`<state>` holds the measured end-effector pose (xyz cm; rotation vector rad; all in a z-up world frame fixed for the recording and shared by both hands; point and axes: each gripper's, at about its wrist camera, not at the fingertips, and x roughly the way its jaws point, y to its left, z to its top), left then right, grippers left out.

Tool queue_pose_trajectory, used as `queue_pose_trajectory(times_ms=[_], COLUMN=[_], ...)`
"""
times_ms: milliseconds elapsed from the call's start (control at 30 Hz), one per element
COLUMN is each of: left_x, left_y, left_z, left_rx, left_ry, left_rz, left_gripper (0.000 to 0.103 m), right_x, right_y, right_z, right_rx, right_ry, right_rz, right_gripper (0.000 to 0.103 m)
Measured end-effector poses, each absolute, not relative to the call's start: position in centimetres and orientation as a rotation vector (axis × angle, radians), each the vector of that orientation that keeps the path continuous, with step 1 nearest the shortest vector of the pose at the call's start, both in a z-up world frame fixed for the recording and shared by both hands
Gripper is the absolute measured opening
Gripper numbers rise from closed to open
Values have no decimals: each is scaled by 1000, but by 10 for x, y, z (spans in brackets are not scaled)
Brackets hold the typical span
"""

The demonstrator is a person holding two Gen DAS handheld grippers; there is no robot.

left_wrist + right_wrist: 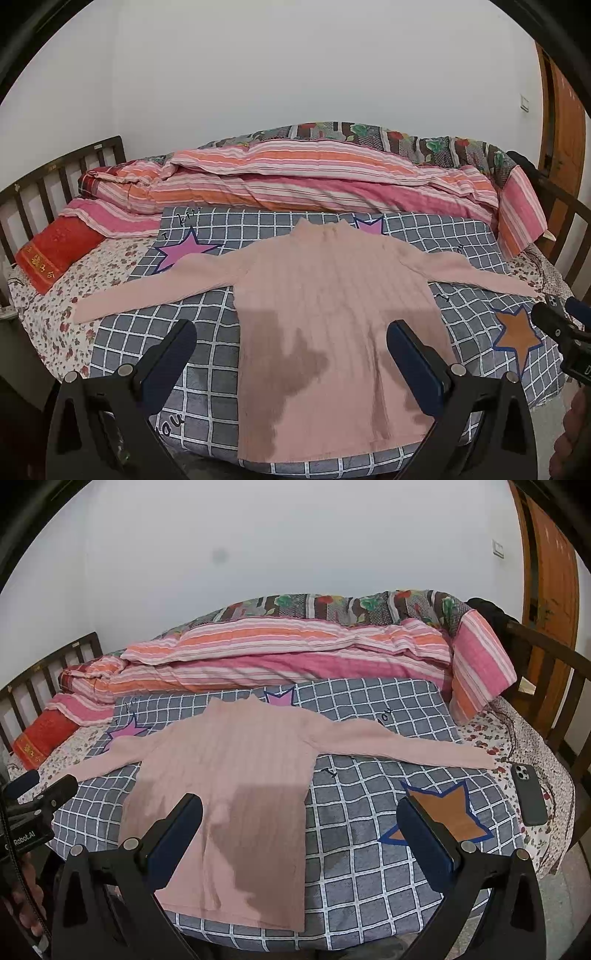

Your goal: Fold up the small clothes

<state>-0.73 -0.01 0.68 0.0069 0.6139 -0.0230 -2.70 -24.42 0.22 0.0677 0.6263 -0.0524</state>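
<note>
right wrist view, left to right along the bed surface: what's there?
Red pillow → left sleeve of the pink sweater → sweater body → right sleeve → orange star on the grid blanket → dark phone.

Sweater: pale pink, ribbed. Mat: grey, white grid (pink and orange stars). Quilt: pink-orange-white stripes. Phone: black.

White lettering reading "Robot.AI" stands on the body of the left gripper, its first characters cut off. The grey checked blanket bears "you" near its front edge. Gold characters on the red pillow are unreadable.
</note>
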Motion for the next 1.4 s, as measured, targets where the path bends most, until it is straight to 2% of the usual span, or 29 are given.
queue_pose_trajectory(times_ms=[1400], left_x=[-8], left_y=[-7], left_z=[9], left_rx=[11], left_ry=[612], left_rz=[-23], left_gripper=[103], right_x=[-32], right_y=[-241], right_z=[4], right_rx=[74], right_ry=[612], right_rz=[-38], right_gripper=[103])
